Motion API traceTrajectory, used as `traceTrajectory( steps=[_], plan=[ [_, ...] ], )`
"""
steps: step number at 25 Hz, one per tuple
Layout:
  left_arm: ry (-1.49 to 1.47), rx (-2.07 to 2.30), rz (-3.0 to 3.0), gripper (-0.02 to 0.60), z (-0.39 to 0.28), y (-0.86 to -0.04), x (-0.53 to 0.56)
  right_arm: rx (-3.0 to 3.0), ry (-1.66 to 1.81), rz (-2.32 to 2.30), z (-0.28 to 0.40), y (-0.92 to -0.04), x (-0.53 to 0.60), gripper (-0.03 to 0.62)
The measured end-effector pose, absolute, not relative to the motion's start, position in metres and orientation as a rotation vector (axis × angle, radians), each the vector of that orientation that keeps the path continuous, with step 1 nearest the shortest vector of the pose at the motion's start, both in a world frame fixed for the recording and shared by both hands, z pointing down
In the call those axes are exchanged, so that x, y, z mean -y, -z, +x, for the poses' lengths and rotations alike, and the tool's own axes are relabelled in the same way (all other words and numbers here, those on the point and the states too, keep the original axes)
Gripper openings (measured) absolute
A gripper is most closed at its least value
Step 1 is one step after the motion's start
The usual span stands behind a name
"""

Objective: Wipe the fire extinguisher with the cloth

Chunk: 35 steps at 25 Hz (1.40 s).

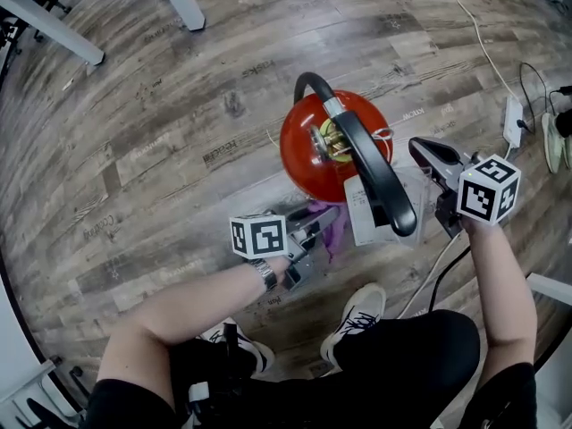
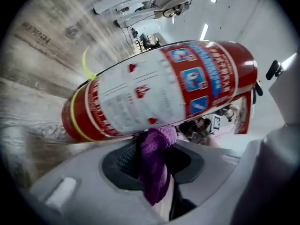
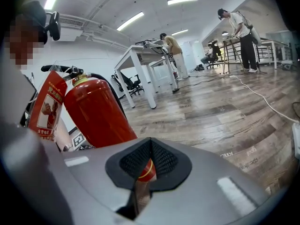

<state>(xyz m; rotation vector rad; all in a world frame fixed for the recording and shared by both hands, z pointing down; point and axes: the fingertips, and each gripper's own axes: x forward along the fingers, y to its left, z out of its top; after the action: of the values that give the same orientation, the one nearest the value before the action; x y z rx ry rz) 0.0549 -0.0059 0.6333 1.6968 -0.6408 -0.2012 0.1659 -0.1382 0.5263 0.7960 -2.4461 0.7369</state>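
Note:
A red fire extinguisher stands upright on the wood floor, with a black handle and hose over its top. A plastic-sleeved tag hangs at its near side. My left gripper is shut on a purple cloth at the extinguisher's near-left flank. In the left gripper view the cloth sticks out between the jaws and touches the labelled body. My right gripper hovers just right of the handle, shut with nothing in it. In the right gripper view the extinguisher stands close on the left.
White table legs stand at the far left. A power strip and cables lie on the floor at the right. The person's shoes are right below the extinguisher. Tables and people are far off in the room.

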Motion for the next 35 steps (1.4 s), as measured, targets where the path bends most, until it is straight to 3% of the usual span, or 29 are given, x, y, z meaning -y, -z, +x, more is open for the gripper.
traceTrajectory(
  steps=[9, 16, 27, 35],
  plan=[
    [-0.003, 0.743, 1.582, 0.115, 0.049, -0.761, -0.002, 2.394, -0.798, 0.784, 0.171, -0.556, 0.131, 0.005],
    [-0.027, 0.698, 1.507, 0.110, 0.049, -0.767, -0.008, 2.397, -0.805, 0.809, 0.175, -0.550, 0.130, 0.004],
    [0.148, 0.230, 1.871, 0.106, 0.029, -0.526, 0.002, 2.488, -0.736, 0.888, 0.172, -0.490, 0.142, 0.005],
    [0.416, 0.146, 2.007, 0.107, -0.017, -0.373, 0.008, 2.600, -0.655, 0.866, 0.151, -0.416, 0.148, 0.005]
  ],
)
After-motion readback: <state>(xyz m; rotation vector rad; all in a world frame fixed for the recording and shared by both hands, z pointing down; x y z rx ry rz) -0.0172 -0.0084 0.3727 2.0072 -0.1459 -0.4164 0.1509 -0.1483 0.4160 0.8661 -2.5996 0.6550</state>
